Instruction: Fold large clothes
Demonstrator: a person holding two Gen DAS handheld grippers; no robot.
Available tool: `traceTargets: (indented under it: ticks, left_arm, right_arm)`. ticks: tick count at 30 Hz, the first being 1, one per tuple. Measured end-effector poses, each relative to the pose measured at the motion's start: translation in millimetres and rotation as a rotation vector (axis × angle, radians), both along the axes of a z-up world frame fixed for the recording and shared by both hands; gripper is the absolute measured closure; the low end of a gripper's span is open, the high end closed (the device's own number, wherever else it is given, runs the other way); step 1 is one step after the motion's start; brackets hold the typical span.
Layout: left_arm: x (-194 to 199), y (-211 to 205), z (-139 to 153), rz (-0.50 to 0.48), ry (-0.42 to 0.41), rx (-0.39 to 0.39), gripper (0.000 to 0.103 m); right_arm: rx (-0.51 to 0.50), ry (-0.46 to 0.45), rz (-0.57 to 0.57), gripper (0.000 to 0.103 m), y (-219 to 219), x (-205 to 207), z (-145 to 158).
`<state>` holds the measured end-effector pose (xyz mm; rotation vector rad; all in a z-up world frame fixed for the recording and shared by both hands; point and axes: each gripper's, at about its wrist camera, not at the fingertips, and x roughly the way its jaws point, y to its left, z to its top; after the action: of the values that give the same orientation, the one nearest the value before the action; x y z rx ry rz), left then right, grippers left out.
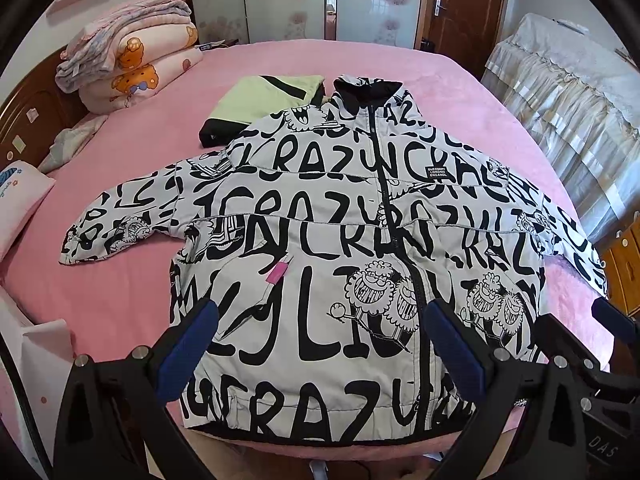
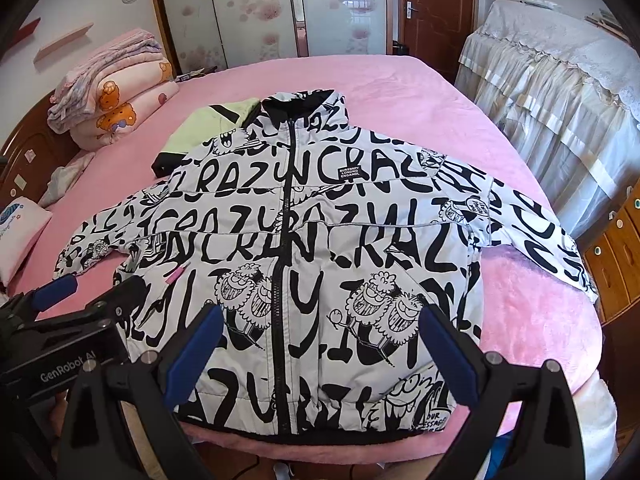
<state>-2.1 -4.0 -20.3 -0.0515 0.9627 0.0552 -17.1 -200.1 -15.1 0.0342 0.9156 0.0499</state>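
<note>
Lying flat and zipped, front side up, the white padded jacket with black graffiti lettering (image 1: pixel 340 248) (image 2: pixel 296 248) covers the near half of the pink bedspread (image 1: pixel 132 148) (image 2: pixel 400 92), sleeves spread to both sides. Left gripper (image 1: pixel 320 344) and right gripper (image 2: pixel 324 340) hover above its hem, jaws wide, holding nothing. A folded pale-green garment (image 1: pixel 264 96) lies beside the collar.

both wrist views look forward and down from the bed's (image 1: pixel 132 152) near edge, close, side by side, sharing the spread jacket (image 1: pixel 340 240)
</note>
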Motion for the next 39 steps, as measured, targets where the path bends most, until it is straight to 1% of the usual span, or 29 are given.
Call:
traceTargets:
  ticks: [2, 6, 10, 15, 22, 26, 31, 39]
  left_arm:
    - [-1, -1, 1, 0.003, 0.000, 0.010, 0.001]
    - [0, -2, 3, -0.007, 0.004, 0.008, 0.001]
    - [0, -2, 4, -0.012, 0.000, 0.000, 0.001]
    - [1, -4, 4, -0.019, 0.021, 0.001, 0.001]
    - [1, -6, 4, -0.023, 0.018, 0.000, 0.001]
    - [0, -10, 5, -0.031, 0.017, 0.001, 0.001]
    - [-2, -15, 6, -0.035, 0.016, -0.004, 0.001]
    - [-9, -24, 4, -0.035, 0.014, -0.011, 0.001]
  right_arm:
    - [0.003, -0.009, 0.005, 0.005, 0, -1, 2]
    - [0.027, -0.022, -0.004, 0.005, -2, -1, 6]
    - [0.020, -0.004, -0.012, 0.005, -2, 2, 5]
    - [0.015, 0.010, -0.012, 0.004, -1, 1, 3]
    - [0.021, -0.011, -0.001, 0.004, 0, -5, 7]
    - [0.045, -0.012, -0.008, 0.004, -4, -6, 7]
    - [0.042, -0.003, -0.032, 0.004, -11, -7, 6]
    - [0.024, -0.014, -0.015, 0.004, -16, -10, 6]
